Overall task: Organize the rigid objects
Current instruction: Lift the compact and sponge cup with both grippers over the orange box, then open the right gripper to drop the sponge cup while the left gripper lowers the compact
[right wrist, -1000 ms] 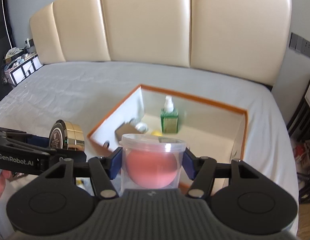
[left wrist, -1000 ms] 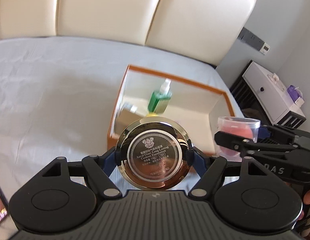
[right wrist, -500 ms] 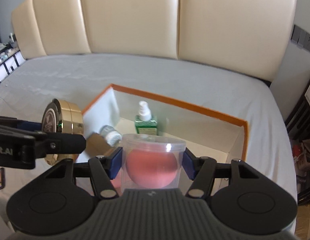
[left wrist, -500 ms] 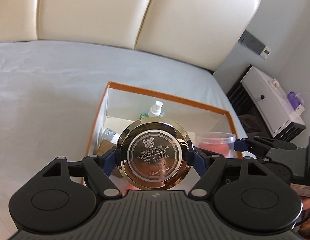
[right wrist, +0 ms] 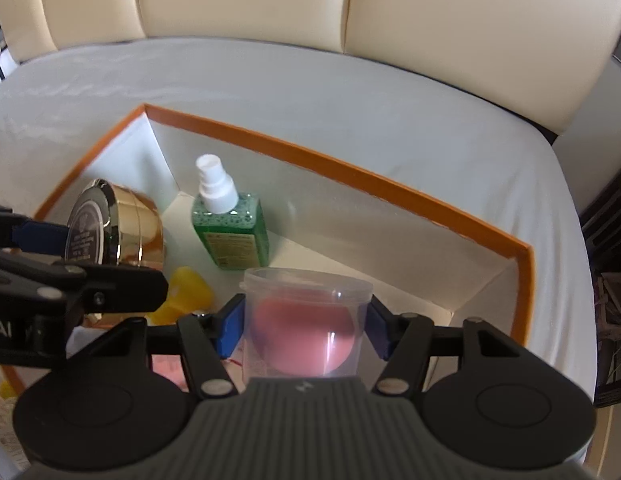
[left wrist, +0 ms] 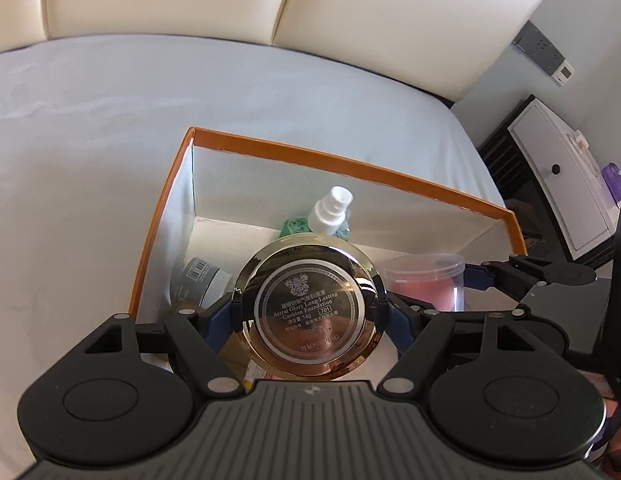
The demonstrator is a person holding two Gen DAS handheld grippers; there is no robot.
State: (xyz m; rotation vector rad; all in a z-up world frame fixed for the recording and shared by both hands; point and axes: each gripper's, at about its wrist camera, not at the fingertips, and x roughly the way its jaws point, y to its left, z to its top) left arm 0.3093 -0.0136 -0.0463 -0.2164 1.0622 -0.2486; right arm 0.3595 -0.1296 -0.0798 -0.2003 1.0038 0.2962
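A grey-sheeted bed (left wrist: 110, 128) carries an open orange-rimmed box (right wrist: 350, 172). Inside it a green spray bottle (right wrist: 230, 228) stands near the far-left corner. The left gripper (left wrist: 308, 308) clamps a gold cushion-foundation compact (left wrist: 308, 308) on edge; the right gripper (right wrist: 306, 328) clamps a clear jar (right wrist: 306, 320) holding a pink sponge — both hang directly over the box floor, the left nearer its left wall — so release likely means straight down.

spray bottle (left wrist: 330, 216): lower body hidden behind gold compact (left wrist: 310, 304)
grey jar (left wrist: 202, 280): partly hidden, lower left
pink item (right wrist: 166, 364): blurred, unidentifiable
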